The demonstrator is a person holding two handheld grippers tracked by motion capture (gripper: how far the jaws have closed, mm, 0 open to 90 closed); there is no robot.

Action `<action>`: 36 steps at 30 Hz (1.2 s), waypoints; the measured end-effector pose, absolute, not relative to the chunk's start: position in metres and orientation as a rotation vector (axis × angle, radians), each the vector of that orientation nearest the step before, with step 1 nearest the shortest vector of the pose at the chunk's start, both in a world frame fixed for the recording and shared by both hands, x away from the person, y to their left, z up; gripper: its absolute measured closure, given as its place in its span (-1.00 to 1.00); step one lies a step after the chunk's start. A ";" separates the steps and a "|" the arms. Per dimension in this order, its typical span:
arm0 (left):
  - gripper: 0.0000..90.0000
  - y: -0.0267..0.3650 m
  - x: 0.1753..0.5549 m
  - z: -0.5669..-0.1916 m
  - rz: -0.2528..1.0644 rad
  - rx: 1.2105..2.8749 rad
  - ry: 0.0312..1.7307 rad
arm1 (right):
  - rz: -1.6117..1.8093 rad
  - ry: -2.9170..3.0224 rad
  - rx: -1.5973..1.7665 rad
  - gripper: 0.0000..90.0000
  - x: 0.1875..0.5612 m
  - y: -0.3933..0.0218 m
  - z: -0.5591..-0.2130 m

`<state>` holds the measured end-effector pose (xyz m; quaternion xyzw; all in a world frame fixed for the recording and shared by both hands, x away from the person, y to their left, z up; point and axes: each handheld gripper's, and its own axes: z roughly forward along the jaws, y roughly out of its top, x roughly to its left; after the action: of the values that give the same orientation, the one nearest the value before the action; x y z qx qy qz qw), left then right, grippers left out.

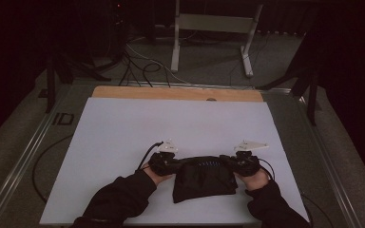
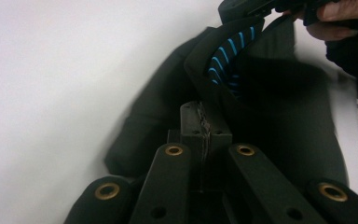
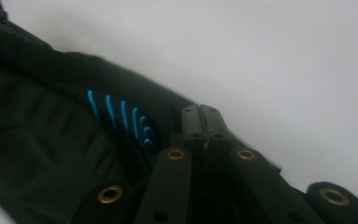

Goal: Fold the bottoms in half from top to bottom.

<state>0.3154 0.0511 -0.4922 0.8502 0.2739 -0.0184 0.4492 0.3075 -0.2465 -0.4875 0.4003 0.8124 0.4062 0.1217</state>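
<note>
A black garment (image 1: 203,180) with thin blue stripes (image 1: 209,164) inside its upper edge hangs crumpled between my two grippers, near the front of the white board. The left gripper (image 1: 177,164) pinches the garment's upper left corner. The right gripper (image 1: 227,162) pinches its upper right corner. In the left gripper view the left gripper (image 2: 205,123) has its jaws pressed together on the black cloth (image 2: 279,116), with the blue stripes (image 2: 223,56) beyond and the other hand (image 2: 340,23) at top right. In the right gripper view the right gripper (image 3: 200,116) is likewise shut on the cloth's edge (image 3: 51,140).
The white board (image 1: 123,142) covers the table, with a wooden strip (image 1: 171,93) along its far edge. Metal rails (image 1: 24,156) run down the table's sides. Beyond the table stand a white metal frame (image 1: 209,28) and loose cables (image 1: 142,66) on the dark floor.
</note>
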 end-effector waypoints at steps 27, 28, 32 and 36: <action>0.05 0.066 0.250 -0.477 -0.063 2.115 0.414 | 1.245 2.457 1.089 0.61 0.220 -0.259 -0.472; -0.17 0.069 0.251 -0.476 -0.041 2.098 0.426 | 1.220 2.452 1.086 0.49 0.219 -0.263 -0.472; -0.59 0.082 0.258 -0.472 -0.010 2.042 0.467 | 1.147 2.482 1.118 0.25 0.212 -0.277 -0.478; -0.87 0.092 0.263 -0.473 0.012 2.031 0.504 | 1.140 2.534 1.156 0.15 0.200 -0.285 -0.480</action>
<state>0.2627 0.0923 -0.4727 0.8401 0.2085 0.0048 0.5007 0.2000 -0.2845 -0.4803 0.3834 0.8402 0.3779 0.0660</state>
